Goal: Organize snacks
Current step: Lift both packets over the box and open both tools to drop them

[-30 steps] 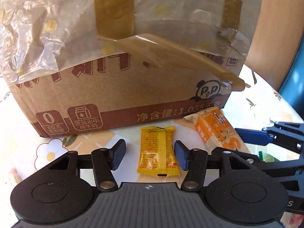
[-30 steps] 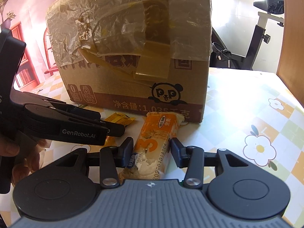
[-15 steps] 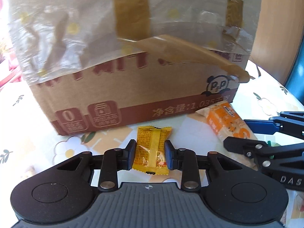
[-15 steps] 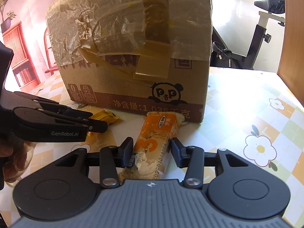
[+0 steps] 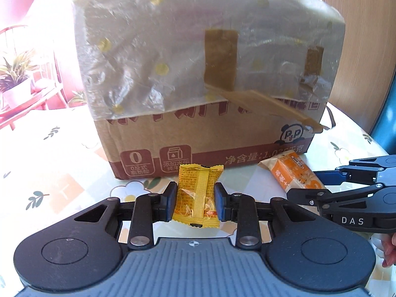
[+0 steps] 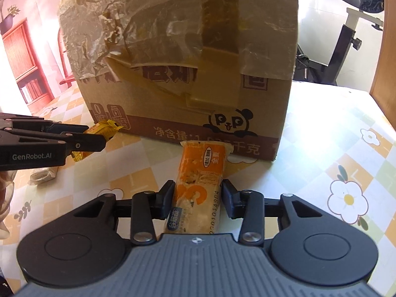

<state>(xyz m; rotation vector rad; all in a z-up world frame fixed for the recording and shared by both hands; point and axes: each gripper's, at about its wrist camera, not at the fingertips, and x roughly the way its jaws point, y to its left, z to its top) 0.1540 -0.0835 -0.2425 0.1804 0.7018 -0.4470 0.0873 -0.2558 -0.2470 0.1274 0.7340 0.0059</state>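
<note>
The yellow packet [image 5: 198, 195] sits clamped between the left gripper [image 5: 195, 204] jaws, gripped across its lower half, top sticking out ahead. It looks light and crinkly, so squeezing the filled middle suits it better than the slick seams. The orange bar [image 6: 200, 185] lies between the right gripper [image 6: 198, 199] jaws, which have just been closing and now press its sides; soft and crushable, best held mid-length. The box [image 5: 210, 94] stands just ahead of both
</note>
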